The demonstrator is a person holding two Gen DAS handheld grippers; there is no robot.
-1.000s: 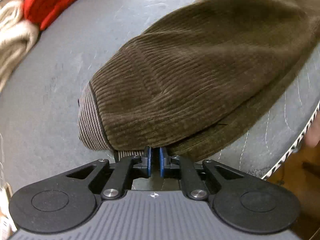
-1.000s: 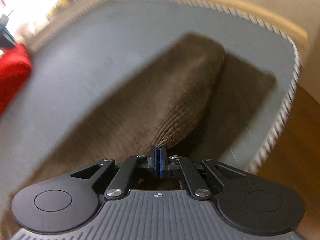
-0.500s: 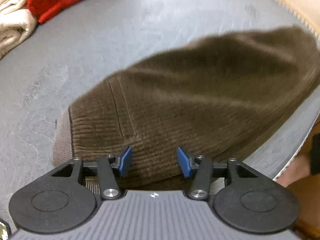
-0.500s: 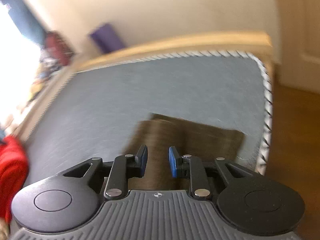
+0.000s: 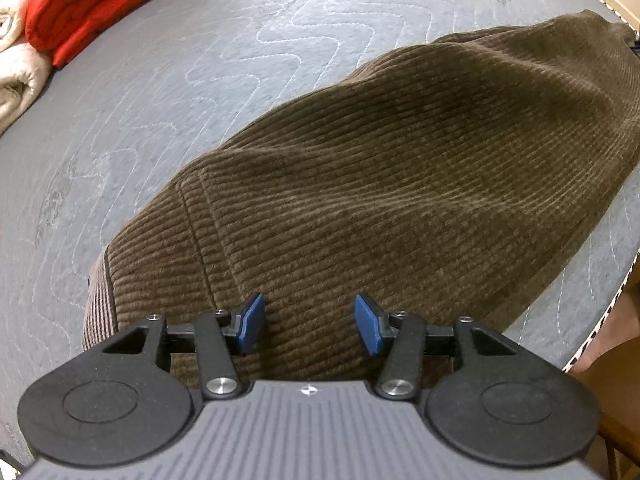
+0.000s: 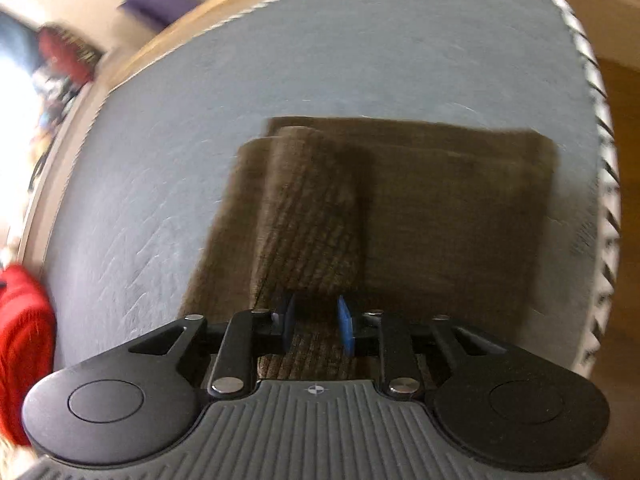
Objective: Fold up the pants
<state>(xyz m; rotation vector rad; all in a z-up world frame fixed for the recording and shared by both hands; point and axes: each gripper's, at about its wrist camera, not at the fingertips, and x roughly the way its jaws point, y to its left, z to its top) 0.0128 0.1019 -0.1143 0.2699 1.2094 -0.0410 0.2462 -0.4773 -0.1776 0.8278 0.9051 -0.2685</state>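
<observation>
Bed (image 5: 200, 60): a grey quilted mattress with wavy stitching fills most of both views. Its corded edge runs along the right side, and a tan wooden frame (image 6: 240, 12) lies beyond the far edge.

Pants (image 5: 400, 160): brown corduroy, lying flat on the bed near its right edge and already folded over on themselves. In the left wrist view they stretch from the near left to the far right, with a lighter striped band showing at the near left end. In the right wrist view, which is blurred, a narrower layer lies on top toward the left of a wider layer that reaches toward the right edge of the bed.

Red garment (image 5: 100, 4): folded, at the far left of the bed, well apart from the pants.

Cream cloth (image 5: 16, 76): rolled or folded, touching the red garment on its left.

Left gripper (image 5: 310, 324): the jaws have just been opening and now stand wide apart. It is tilted down over the near end of the pants, and the blue pads grip nothing.

Right gripper (image 6: 317, 326): the jaws have just been closing, yet the blurred view shows a gap between the blue pads. Corduroy shows through that gap, and I cannot tell whether the pads touch it.
</observation>
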